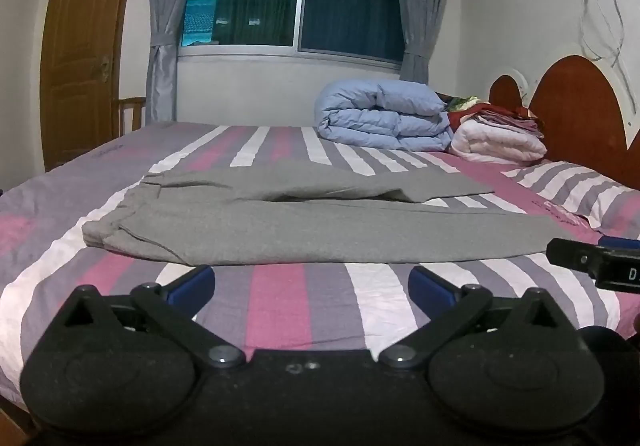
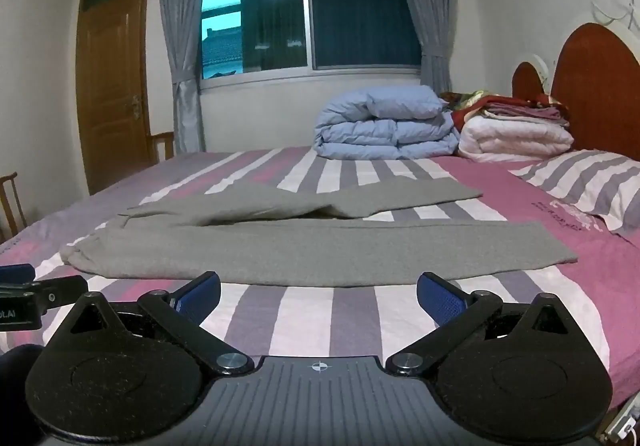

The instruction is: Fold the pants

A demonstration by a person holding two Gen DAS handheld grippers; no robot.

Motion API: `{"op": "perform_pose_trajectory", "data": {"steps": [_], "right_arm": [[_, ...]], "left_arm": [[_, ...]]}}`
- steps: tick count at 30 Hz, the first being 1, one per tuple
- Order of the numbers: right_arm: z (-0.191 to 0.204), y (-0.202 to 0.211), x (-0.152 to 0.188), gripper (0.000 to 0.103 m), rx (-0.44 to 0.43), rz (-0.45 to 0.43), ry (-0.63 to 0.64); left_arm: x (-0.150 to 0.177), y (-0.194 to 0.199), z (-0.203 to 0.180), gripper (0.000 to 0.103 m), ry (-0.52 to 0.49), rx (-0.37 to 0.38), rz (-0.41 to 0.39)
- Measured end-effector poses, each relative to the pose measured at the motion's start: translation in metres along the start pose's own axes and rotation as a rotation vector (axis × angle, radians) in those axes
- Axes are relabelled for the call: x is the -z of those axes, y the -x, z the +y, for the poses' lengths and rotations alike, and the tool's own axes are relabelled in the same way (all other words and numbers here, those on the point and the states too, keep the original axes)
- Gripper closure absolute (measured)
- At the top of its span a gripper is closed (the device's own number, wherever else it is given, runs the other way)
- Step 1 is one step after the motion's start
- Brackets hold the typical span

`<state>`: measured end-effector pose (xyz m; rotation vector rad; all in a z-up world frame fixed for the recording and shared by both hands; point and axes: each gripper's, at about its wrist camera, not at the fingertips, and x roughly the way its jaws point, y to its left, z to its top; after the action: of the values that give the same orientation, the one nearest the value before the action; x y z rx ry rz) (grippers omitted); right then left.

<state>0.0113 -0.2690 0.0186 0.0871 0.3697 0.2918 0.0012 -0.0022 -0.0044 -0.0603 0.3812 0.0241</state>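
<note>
Grey pants point(image 1: 320, 234) lie flat on striped bed point(image 1: 280, 306), long axis crosswise, just ahead of both tools. Left gripper point(image 1: 312, 282) nearer waistband, right gripper point(image 2: 318, 292) nearer cuffs. Both jaws wide apart, holding nothing.

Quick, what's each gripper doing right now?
Left gripper: open, holding nothing, short of the gray pants.
Right gripper: open, holding nothing.
</note>
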Motion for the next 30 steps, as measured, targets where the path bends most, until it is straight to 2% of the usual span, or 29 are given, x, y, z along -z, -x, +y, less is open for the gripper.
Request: {"op": "perform_pose_trajectory", "data": {"steps": [30], "right_arm": [[-0.0003,-0.0034,0.0015,0.000,0.001,0.008,-0.004]], "left_arm": [[-0.0004,-0.0028,0.0005,0.006,0.001,-0.004,0.012]]}}
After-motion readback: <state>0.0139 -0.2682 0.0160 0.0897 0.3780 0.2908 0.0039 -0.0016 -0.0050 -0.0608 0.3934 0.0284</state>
